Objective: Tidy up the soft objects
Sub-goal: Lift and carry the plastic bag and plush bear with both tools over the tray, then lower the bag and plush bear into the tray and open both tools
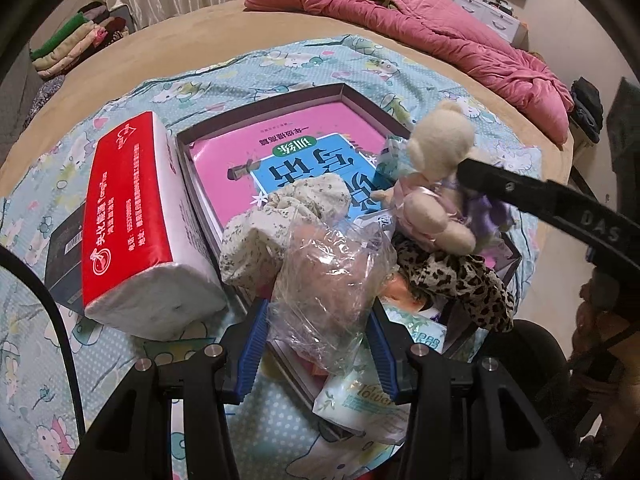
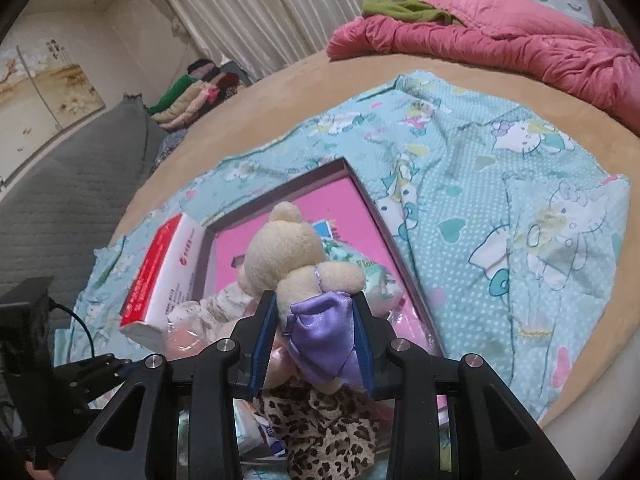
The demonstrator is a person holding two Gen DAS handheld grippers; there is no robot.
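Progress: partway. Box point(image 1: 352, 94) at frame centre already holds a floral cloth point(image 1: 280, 216) and leopard-print fabric point(image 1: 460, 280). Right gripper point(image 2: 314, 344) pinches the teddy bear point(image 2: 292, 256) above the box; left gripper point(image 1: 318, 356) clamps a clear plastic bag point(image 1: 328, 280). Tissue pack point(image 1: 132, 220) remains outside, left.

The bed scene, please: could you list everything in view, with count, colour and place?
box: one, grey-walled, on the sheet.
pink book: one, inside the box.
tissue pack: one, red and white, left of the box.
teddy bear: one, cream, purple dress, over the box.
clear plastic bag: one, at the box's near edge.
leopard cloth: one, under the bear.
quilt: one, pink, far side.
left tongs: around the bag.
right tongs: shut on the bear.
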